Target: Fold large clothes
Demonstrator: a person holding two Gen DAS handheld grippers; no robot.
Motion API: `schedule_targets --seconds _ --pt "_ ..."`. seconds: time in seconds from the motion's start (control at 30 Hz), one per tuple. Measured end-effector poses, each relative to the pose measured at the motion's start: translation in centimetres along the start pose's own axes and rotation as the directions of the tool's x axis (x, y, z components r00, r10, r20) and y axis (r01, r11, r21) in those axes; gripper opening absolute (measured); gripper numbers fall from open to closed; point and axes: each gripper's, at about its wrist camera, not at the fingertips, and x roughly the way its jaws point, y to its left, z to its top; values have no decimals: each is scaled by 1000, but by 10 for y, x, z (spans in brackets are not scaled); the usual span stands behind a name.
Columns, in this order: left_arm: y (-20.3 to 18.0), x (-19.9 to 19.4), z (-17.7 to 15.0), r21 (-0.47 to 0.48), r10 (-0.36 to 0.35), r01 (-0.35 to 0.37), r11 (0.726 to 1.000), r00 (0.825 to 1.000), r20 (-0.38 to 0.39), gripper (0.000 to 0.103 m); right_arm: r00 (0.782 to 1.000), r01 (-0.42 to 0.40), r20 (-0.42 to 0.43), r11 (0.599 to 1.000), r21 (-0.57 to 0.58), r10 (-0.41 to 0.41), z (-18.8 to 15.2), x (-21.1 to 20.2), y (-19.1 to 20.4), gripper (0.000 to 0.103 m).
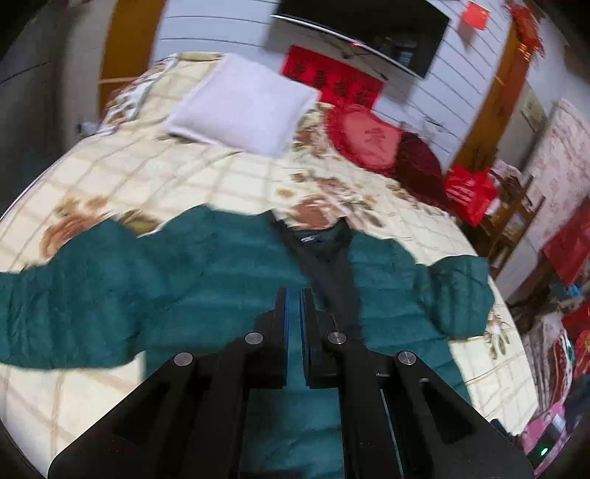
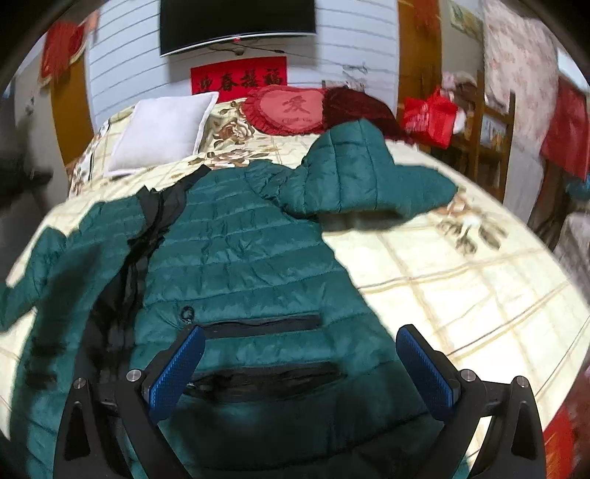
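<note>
A dark green quilted puffer jacket (image 1: pixel 206 280) lies front up on a bed, with a black zip down its middle and sleeves spread to both sides. It also shows in the right wrist view (image 2: pixel 250 250), where its right sleeve (image 2: pixel 365 177) is bunched and humped up. My left gripper (image 1: pixel 294 294) hovers over the jacket's chest beside the zip, its blue pads almost together with nothing between them. My right gripper (image 2: pixel 300 331) is open wide above the jacket's lower right front, near a black pocket zip (image 2: pixel 258 326).
The bed has a cream floral quilt (image 2: pixel 461 294). At its head lie a white pillow (image 2: pixel 162 132) and a red heart cushion (image 2: pixel 291 108). A TV (image 2: pixel 236 22) hangs on the wall behind. A red bag (image 2: pixel 427 114) and wooden shelves stand to the right.
</note>
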Motion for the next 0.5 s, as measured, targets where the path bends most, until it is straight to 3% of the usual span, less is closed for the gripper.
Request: schedule_targets --seconds 0.13,0.2,0.23,0.27,0.33,0.4,0.5 --pt "70 -19 -21 -7 154 -154 988 988 -29 5 1000 -11 0 1000 -27 11 -1 0 14 103" --pt "124 -33 -30 -40 234 -236 971 972 -35 6 1000 -7 7 999 -45 7 -1 0 21 103" --pt "145 -37 -34 -60 263 -265 962 964 -40 15 1000 -10 6 999 -45 10 -2 1 22 103" --pt "170 -43 -38 -91 288 -291 952 956 -45 37 1000 -13 -1 999 -43 13 -2 3 24 103" --pt "229 -63 -47 -183 355 -356 917 934 -37 70 1000 -15 -12 999 -46 14 -2 6 27 103" --pt "286 -86 -56 -262 451 -438 860 893 -15 72 1000 -11 -12 998 -55 10 -2 7 28 103" --pt "346 -100 -64 -328 491 -475 816 870 -38 72 1000 -7 -15 997 -73 6 -3 9 32 103"
